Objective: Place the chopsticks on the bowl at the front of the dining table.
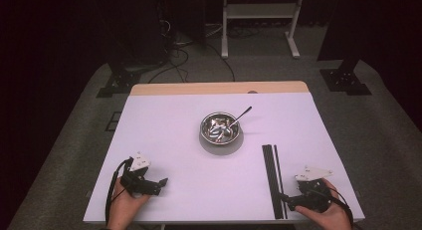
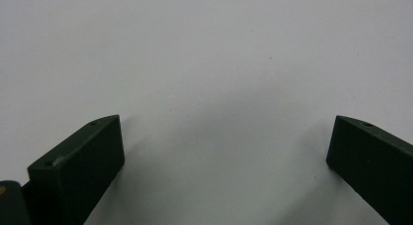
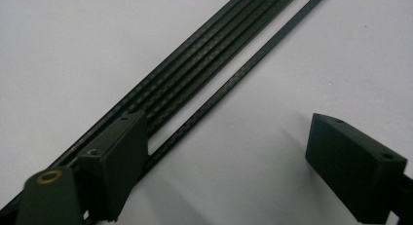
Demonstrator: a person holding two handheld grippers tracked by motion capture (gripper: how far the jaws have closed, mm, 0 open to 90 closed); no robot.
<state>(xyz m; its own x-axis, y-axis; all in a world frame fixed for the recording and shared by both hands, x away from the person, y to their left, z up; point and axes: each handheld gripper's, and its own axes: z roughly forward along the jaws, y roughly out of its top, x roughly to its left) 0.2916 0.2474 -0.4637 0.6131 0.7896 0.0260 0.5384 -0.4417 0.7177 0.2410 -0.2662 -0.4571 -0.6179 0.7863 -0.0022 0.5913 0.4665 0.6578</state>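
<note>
Rods (image 3: 204,64): black, side by side, under the right tool's left jaw
Right tool (image 1: 287,202): released
Left tool (image 1: 164,181): released, over bare surface (image 2: 204,64)
Bowl (image 1: 219,128): well ahead of both

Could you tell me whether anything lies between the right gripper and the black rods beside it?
Nothing visible does. The right gripper sits open at the near end of the rods; in its own view one jaw overlaps the bundle and a single separate rod runs between the jaws, on bare table.
</note>
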